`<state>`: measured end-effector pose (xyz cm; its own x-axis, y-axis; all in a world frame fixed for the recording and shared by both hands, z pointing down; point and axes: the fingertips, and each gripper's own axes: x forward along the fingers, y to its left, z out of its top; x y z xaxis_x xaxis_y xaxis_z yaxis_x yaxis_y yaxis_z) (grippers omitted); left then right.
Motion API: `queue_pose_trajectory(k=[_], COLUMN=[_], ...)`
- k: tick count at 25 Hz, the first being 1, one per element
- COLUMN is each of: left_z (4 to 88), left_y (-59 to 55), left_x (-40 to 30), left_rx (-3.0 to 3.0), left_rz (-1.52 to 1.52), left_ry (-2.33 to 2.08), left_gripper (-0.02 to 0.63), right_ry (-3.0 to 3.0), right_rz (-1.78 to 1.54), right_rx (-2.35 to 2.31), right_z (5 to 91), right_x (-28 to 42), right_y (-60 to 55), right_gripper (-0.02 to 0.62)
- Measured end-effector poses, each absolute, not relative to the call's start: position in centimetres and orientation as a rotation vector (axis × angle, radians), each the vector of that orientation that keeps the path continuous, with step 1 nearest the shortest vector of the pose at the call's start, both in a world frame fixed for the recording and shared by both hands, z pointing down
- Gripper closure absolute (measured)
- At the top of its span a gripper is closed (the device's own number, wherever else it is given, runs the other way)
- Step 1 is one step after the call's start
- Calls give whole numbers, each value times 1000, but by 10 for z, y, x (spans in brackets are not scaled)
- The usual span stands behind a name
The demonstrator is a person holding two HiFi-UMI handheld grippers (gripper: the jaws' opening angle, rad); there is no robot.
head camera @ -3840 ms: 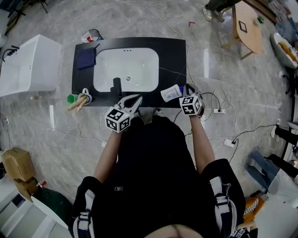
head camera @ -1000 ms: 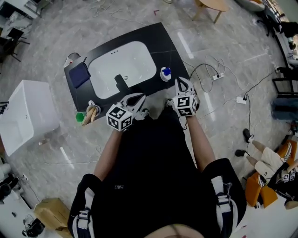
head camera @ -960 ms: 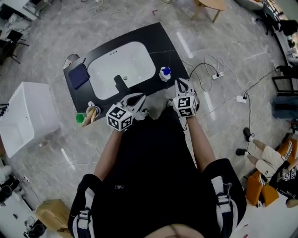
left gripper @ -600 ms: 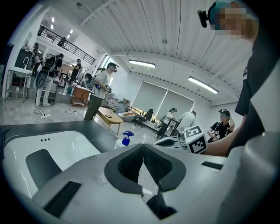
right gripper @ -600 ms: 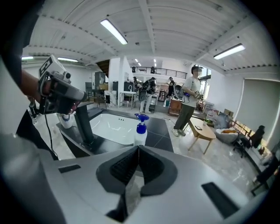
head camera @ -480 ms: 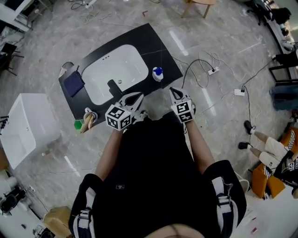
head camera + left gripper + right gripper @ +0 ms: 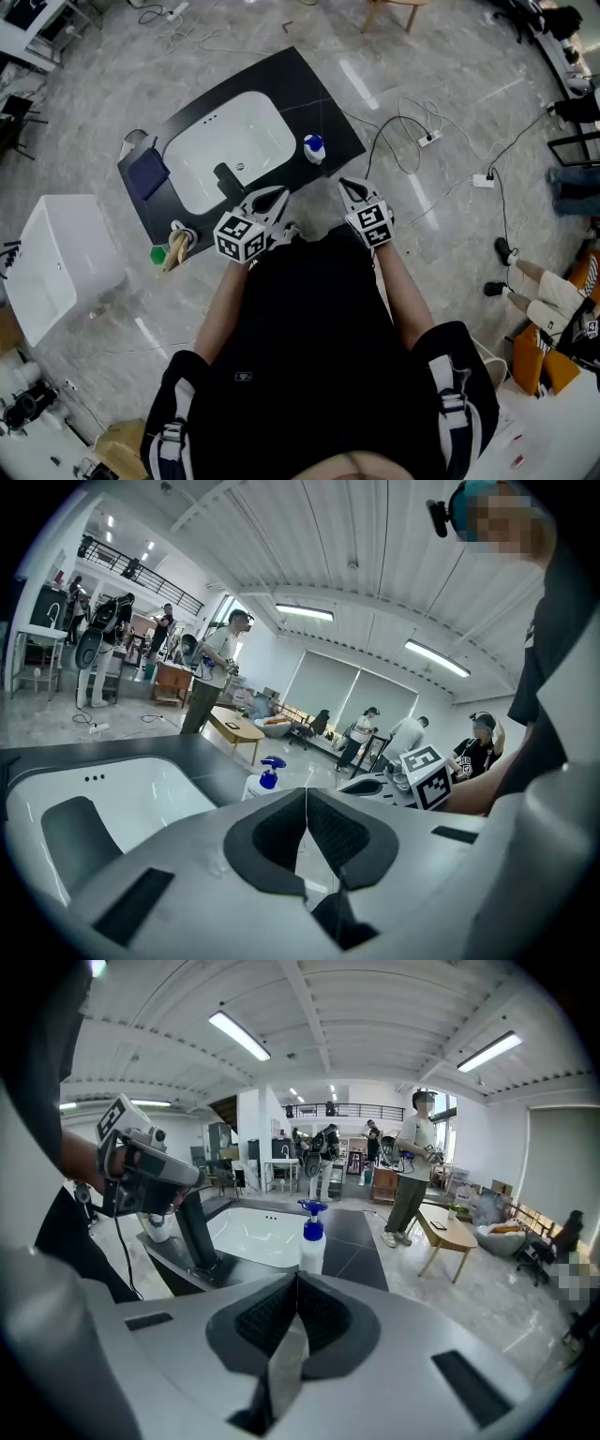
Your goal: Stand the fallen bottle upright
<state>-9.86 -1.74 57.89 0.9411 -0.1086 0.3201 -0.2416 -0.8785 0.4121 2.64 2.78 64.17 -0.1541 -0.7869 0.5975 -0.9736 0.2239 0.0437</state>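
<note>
Left tool [image 7: 305,797] clenched, empty, at near edge of desk [image 7: 323,94]. Right tool [image 7: 295,1283] also clenched on nothing, close to body. Bottle [image 7: 313,148] upright on desk, just right of sink basin [image 7: 225,141], apart from both tools. Task looked done. Risk: careless swing of right tool past bottle could topple it again, as bottle seemed tall, narrow, likely light.

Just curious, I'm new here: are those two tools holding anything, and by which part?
Nothing is held. The left tool and right tool are both shut and empty; the bottle stands upright on the counter, apart from both.
</note>
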Motion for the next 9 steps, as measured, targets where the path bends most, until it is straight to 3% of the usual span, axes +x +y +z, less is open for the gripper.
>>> queue_pose_trajectory(k=[9], left_z=[578], left_y=[-18], left_x=[-96], left_rx=[2630], left_rz=[397], left_ry=[-248], left_gripper=[591], right_ry=[-1979], right_rz=[491], right_rx=[1617], right_z=[643], right_x=[31], right_y=[24], right_gripper=[533])
